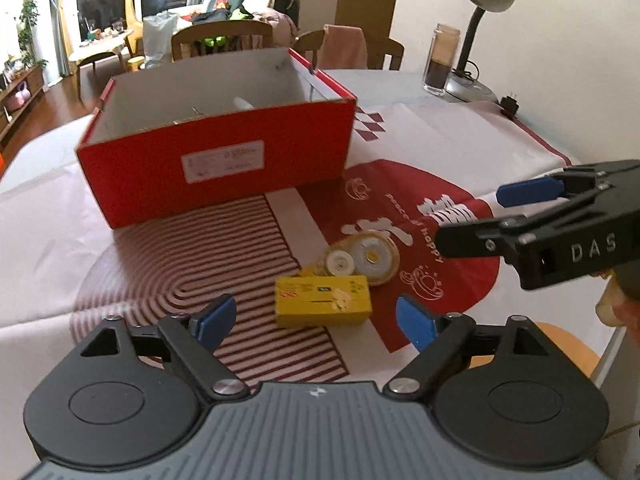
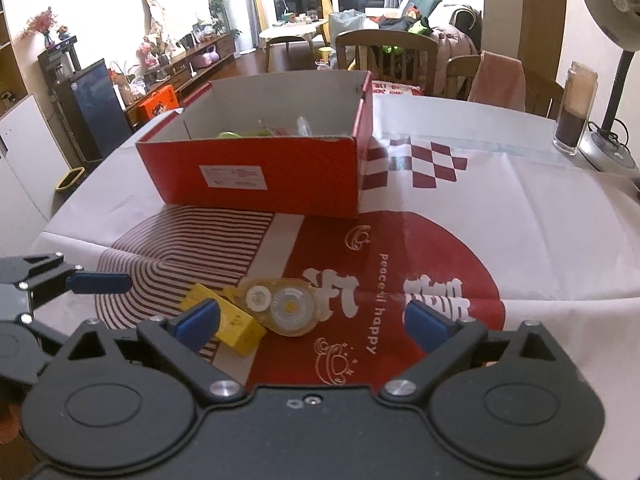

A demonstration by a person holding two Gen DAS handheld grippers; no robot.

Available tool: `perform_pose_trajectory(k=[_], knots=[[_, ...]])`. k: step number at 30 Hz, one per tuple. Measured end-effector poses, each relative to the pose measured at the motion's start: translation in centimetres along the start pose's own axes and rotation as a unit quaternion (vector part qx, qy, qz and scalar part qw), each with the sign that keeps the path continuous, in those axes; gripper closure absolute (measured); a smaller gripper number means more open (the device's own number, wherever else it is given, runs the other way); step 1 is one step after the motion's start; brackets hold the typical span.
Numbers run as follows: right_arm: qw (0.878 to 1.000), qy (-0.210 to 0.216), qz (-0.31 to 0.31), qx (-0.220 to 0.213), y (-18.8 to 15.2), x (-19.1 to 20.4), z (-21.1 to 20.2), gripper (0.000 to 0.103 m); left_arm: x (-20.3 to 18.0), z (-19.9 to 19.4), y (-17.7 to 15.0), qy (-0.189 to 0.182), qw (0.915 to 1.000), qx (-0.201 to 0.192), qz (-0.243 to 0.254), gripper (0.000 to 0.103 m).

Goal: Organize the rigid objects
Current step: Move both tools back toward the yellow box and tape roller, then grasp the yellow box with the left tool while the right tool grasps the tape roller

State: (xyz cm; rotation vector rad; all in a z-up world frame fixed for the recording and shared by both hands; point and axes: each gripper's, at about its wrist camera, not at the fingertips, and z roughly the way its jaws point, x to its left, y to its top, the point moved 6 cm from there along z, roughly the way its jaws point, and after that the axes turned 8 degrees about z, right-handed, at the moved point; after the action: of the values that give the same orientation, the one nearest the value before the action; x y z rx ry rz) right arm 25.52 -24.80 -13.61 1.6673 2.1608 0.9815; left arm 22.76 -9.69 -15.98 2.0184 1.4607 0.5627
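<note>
Left claw (image 1: 316,318) and right claw (image 2: 312,322) both stood open, gripping nothing. On the counter (image 2: 520,208), the yellow box (image 1: 322,301) touched the correction tape (image 1: 366,258), both in front of the red box (image 1: 216,160). Jar (image 1: 440,60) and lamp (image 1: 476,36) stood behind-right.

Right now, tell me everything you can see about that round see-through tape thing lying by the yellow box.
The correction tape dispenser is a rounded, teardrop-shaped case of clear, yellowish plastic. Two white reels show through it, a smaller one beside a larger one with a yellow hub. It lies flat on its side on the red part of the printed tablecloth, in front of the open red box. One edge meets or overlaps the small yellow box. Neither hand-held gripper touches it.
</note>
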Motion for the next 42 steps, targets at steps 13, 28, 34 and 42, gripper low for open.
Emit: perform_pose_trajectory(k=[13, 28, 34, 42], knots=[[0.999, 0.003, -0.007, 0.034, 0.3, -1.4, 3.6, 0.004, -1.1, 5.3, -1.0, 0.024, 0.9994, 0.019, 0.012, 0.000], [0.996, 0.025, -0.046, 0.072, 0.1, -1.5, 6.4, 0.006, -0.9, 7.7, -0.9, 0.056, 0.9981, 0.005, 0.023, 0.001], [0.993, 0.040, -0.076, 0.081, 0.1, -0.6, 7.0, 0.008, -0.2, 8.1, -0.9, 0.045, 0.9988, 0.014, 0.012, 0.010], [0.989, 0.065, -0.100, 0.089, -0.2, 0.7, 7.9, 0.014, 0.4, 7.5, -1.1, 0.034, 0.9989, 0.014, 0.029, 0.030]])
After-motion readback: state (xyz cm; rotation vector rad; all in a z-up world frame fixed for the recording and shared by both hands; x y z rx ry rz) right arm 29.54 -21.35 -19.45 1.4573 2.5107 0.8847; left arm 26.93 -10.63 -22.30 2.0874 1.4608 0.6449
